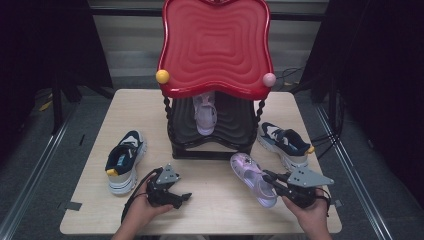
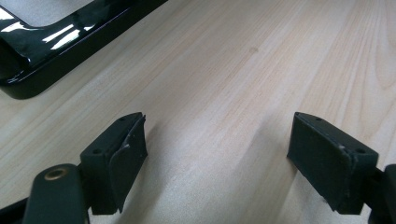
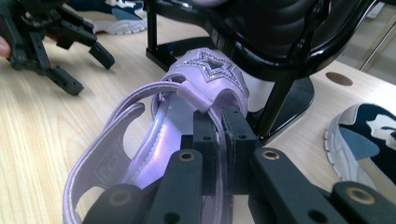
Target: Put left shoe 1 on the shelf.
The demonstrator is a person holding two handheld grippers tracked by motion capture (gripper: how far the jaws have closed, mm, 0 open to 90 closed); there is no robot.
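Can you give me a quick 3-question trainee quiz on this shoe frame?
1. True or false: the left gripper is open with only bare table between its jaws.
2. What is the right gripper clamped on?
A. a navy sneaker
B. the purple sandal
C. the rack leg
3. Fill in: the second sandal sits on the rack's ____ shelf.

Key: 1 true; 2 B; 3 lower, black.

My matt black plastic right gripper pinches a glossy, pearly lilac sandal of soft plastic with glittery studs. The table is pale, smooth wood grain; the rack shines glossy black.
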